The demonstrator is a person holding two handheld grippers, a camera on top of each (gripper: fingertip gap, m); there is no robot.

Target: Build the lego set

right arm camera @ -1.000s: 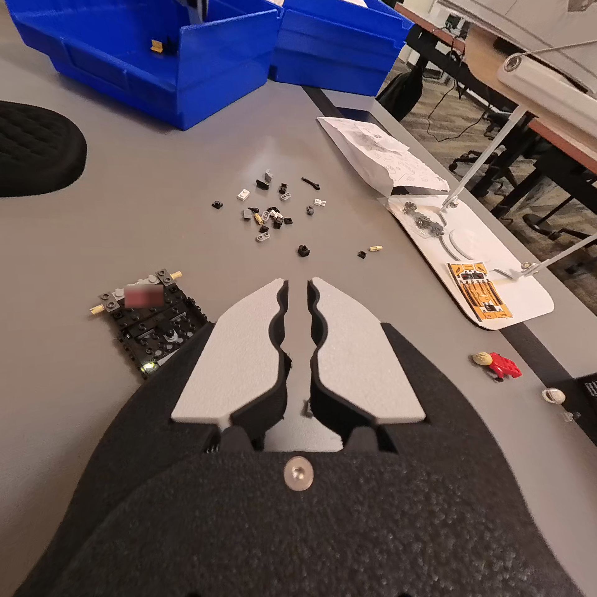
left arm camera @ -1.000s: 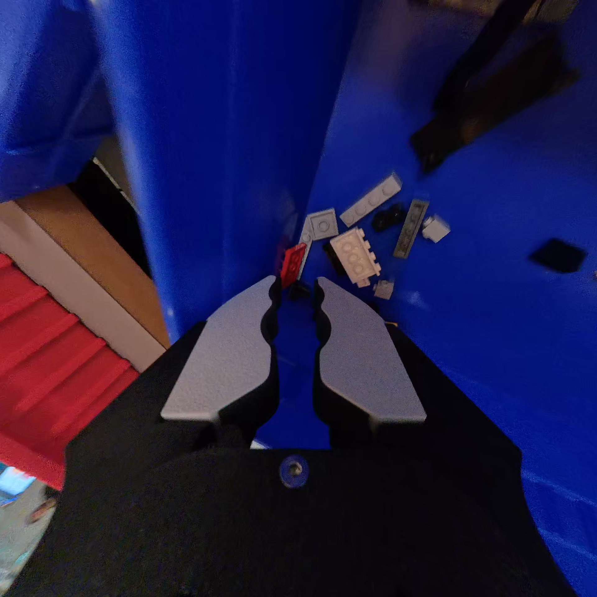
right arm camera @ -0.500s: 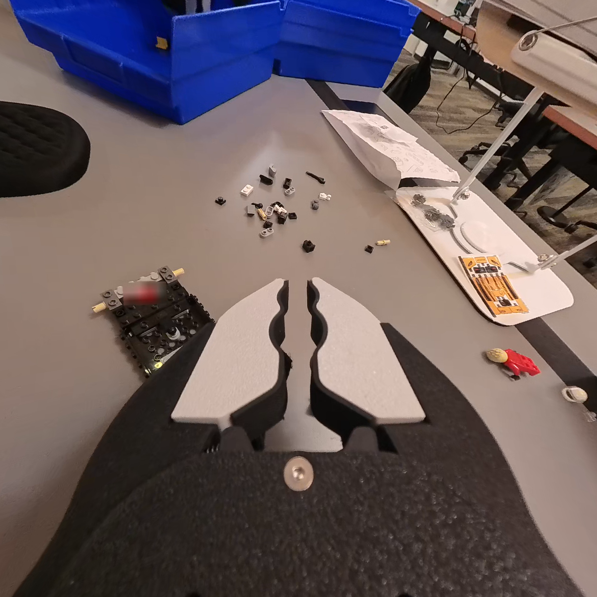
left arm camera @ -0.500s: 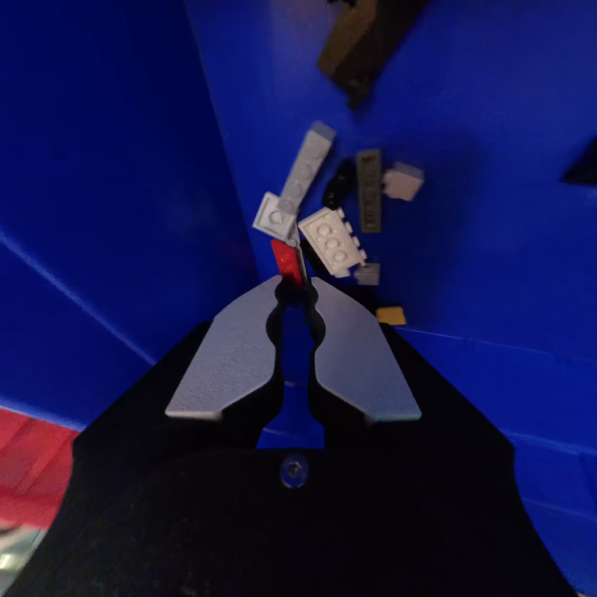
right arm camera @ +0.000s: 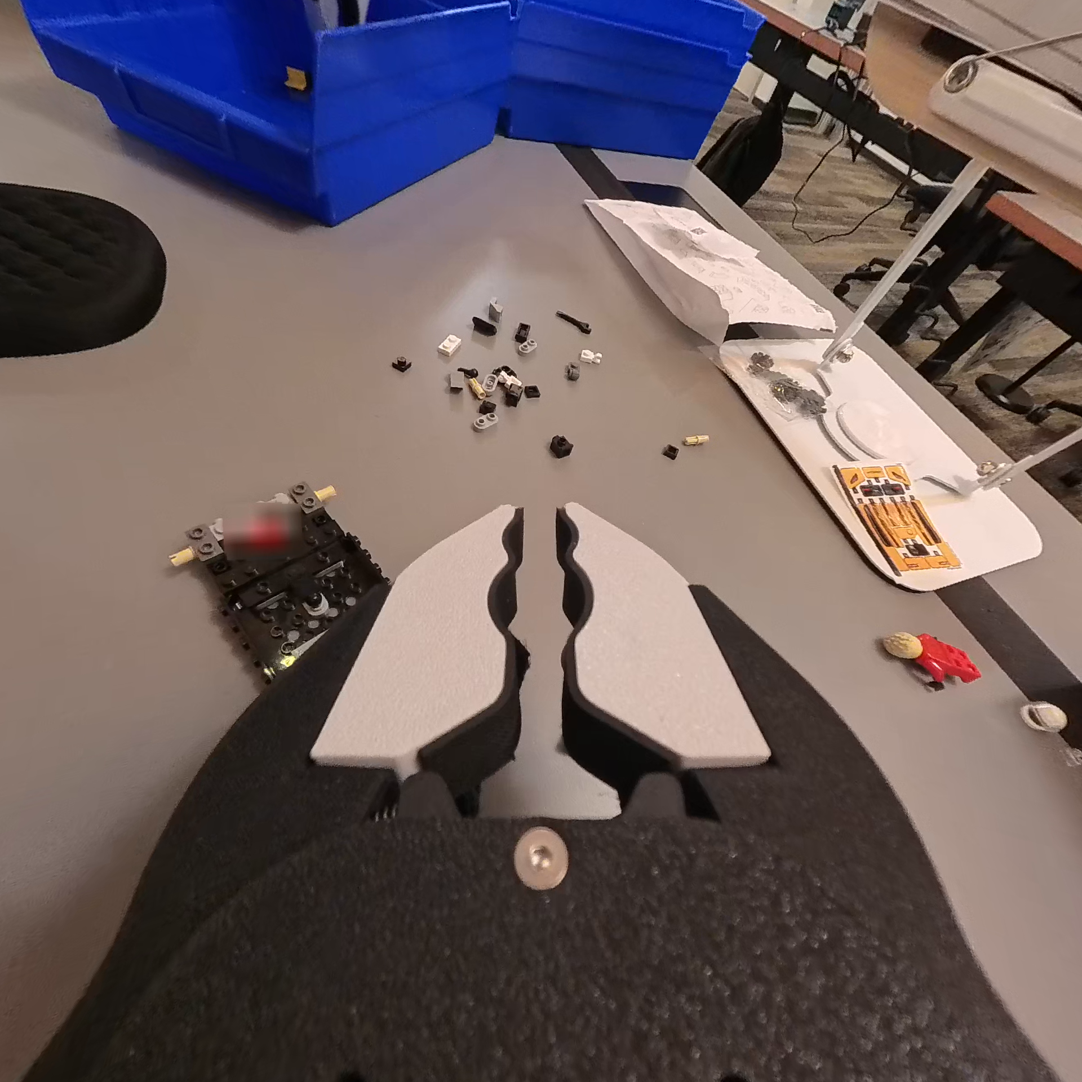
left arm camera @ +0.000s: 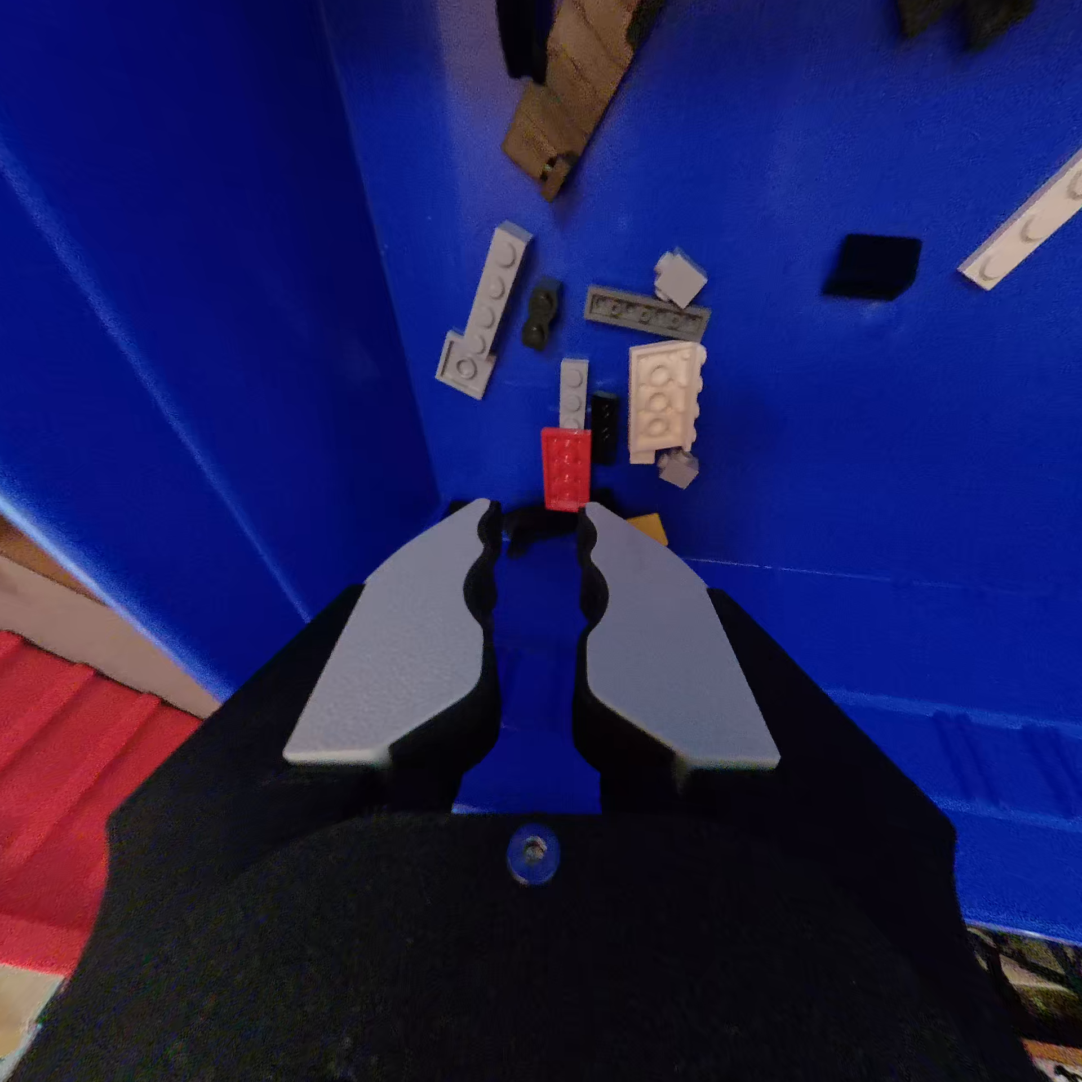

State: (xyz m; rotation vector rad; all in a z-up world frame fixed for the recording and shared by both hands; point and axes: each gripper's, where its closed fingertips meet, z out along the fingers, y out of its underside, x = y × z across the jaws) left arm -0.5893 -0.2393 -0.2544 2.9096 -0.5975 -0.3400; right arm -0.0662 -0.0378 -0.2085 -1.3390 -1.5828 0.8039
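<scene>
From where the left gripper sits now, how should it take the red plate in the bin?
Pinch the red plate across its two long side edges, coming straight ahead. Its short end points at the open left gripper, but a black piece crowds its right edge.

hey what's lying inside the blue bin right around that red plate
Inside the blue bin, the red plate overlaps a light grey plate; a black piece and a white plate lie beside it. The black piece below is partly hidden.

Glossy plastic blue bin (left arm camera: 819, 468); smooth matt grey table (right arm camera: 293, 351); crumpled paper bag (right arm camera: 702, 263).
</scene>
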